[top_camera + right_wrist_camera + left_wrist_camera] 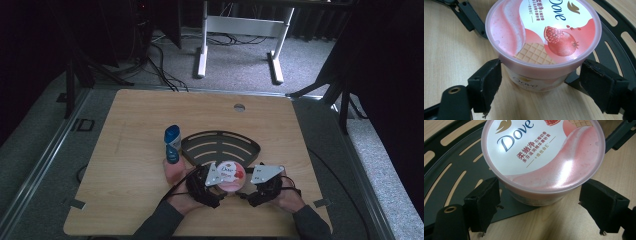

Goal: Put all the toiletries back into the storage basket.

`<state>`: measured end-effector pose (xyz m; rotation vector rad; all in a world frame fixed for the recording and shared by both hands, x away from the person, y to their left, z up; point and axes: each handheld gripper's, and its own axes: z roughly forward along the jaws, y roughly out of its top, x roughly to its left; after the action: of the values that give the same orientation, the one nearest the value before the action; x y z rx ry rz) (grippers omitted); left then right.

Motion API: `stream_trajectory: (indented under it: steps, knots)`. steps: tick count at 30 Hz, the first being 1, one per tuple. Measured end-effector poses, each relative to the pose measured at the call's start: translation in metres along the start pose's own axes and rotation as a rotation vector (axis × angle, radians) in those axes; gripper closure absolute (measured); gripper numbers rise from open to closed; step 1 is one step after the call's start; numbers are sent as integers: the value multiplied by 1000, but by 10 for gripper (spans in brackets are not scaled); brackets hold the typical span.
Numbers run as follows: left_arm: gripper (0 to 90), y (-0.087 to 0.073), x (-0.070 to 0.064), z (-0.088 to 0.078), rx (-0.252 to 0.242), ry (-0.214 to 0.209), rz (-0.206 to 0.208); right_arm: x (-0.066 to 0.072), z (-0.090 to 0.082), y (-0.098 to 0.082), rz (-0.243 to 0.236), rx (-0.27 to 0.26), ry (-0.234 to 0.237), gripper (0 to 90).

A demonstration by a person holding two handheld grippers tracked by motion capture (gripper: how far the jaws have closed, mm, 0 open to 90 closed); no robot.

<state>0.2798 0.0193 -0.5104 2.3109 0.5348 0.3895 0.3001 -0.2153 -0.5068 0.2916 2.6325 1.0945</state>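
Dove tub (pixel 230 176) sits on the wooden surface (pixel 130 150), partly over the black slotted rack (pixel 220 145). Left tool (pixel 541 207) and right tool (pixel 539 82) both gape wide around it, unclenched; whether any pad touches it I cannot tell. Lid hides its contents.

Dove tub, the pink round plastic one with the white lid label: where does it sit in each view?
High view: the pink round plastic Dove tub is low centre, between both claws.
Left gripper view: top centre, above the open jaws.
Right gripper view: top centre, above the open jaws.
Shared landmark: the black slotted fan-shaped metal rack, whose near tip the tub partly rests on.
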Motion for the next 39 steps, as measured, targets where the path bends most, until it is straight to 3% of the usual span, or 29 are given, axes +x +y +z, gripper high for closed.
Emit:
stream_trajectory:
  steps: [13,29,39]
  knots:
    - [175,3,7,3,21,45,-2,-11,10,3,4,9,-4,182]
    - [173,4,15,6,30,79,-45,-22,19,11,-13,30,-2,182]
    - [173,6,19,10,25,90,-71,-30,21,11,2,30,1,182]
